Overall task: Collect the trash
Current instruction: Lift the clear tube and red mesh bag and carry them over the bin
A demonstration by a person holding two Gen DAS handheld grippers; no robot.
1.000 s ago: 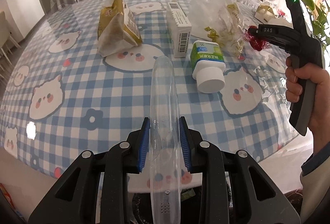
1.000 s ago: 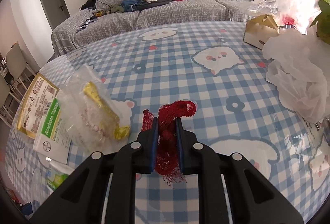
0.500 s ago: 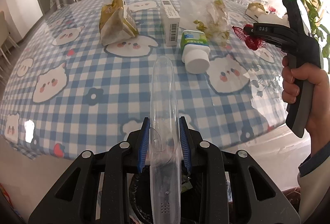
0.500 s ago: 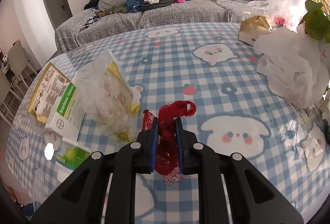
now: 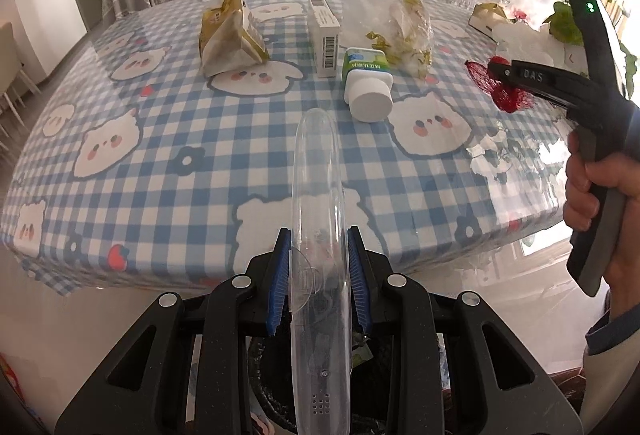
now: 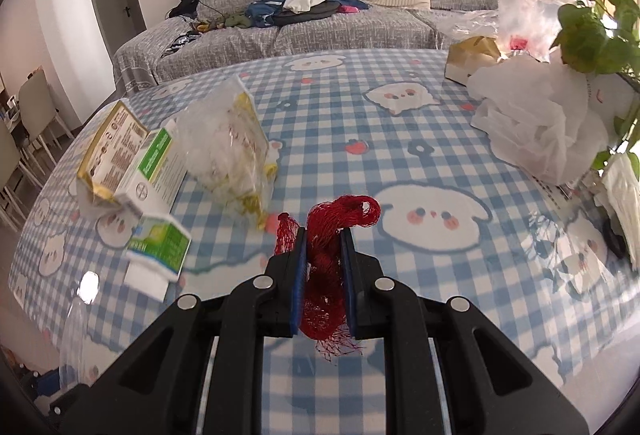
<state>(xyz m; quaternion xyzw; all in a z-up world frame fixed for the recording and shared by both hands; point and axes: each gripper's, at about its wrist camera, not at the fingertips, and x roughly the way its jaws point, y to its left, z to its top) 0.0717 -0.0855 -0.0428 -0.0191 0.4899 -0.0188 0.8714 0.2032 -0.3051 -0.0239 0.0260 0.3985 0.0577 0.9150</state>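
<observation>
Left gripper (image 5: 319, 275): your blue pads are pressed on a clear plastic case (image 5: 318, 219), a long rounded shell, gripped low on its length so most of it sticks out ahead of the jaws over the table edge.
Case handling: you should expect it to be light, stiff and slick; a hard squeeze could crack or pop it, and a grip nearer its middle would stop it levering.
Right gripper (image 6: 323, 263): your jaws are closed tight on a wad of red mesh netting (image 6: 332, 235), which bulges out above and frays below the pads.
Netting handling: it looks nearly weightless, soft and springy; its loose threads may snag on the pads when you let go.
Table (image 5: 168, 139): the trash left on the checked cloth is a yellow paper pouch (image 5: 228, 31), a white carton (image 5: 325, 35), a green-labelled bottle (image 5: 366, 83) on its side, and a crinkled clear bag (image 5: 404, 27), all well apart from both grippers.
Bin: a dark rim (image 5: 276, 411) shows beneath your left gripper; it is probably the trash container, but the gripper body covers most of it.
Hidden: the case's lower end is lost behind the gripper frame, and its clear walls make its contents hard to read.
Cut off: your right hand (image 5: 596, 195) shows only at the left view's edge; the far-right clutter by the plant (image 6: 592, 15) is distorted.
</observation>
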